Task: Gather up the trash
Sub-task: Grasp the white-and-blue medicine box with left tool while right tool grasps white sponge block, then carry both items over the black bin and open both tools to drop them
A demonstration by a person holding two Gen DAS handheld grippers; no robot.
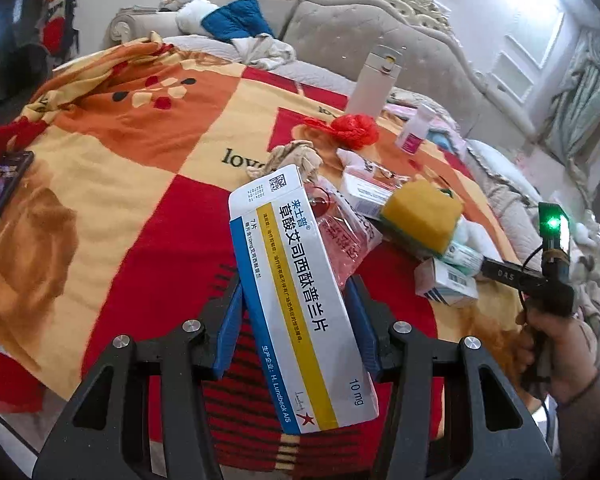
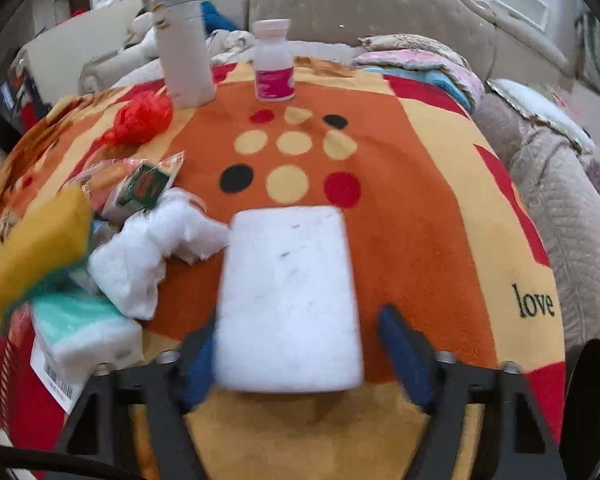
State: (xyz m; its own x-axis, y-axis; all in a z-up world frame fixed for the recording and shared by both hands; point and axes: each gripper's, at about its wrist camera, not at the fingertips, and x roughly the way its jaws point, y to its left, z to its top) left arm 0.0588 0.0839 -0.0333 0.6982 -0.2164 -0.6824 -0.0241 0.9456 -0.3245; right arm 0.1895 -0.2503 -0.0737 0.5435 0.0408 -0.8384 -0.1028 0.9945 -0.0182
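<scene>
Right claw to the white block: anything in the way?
Nothing visible. The white block already lies between the right claw's fingers. A crumpled tissue sits at the block's far-left corner, outside the fingers.

On the bed [image 2: 420, 240], a flask [image 2: 184, 48] and a pill bottle [image 2: 273, 60] stand side by side at the back, flask on the left. A crumpled bag [image 2: 140, 120] lies before the flask. Nearer, a sponge [image 2: 36, 248] rests on small boxes [image 2: 84, 332], with tissue [image 2: 148, 248] just to its right.
</scene>
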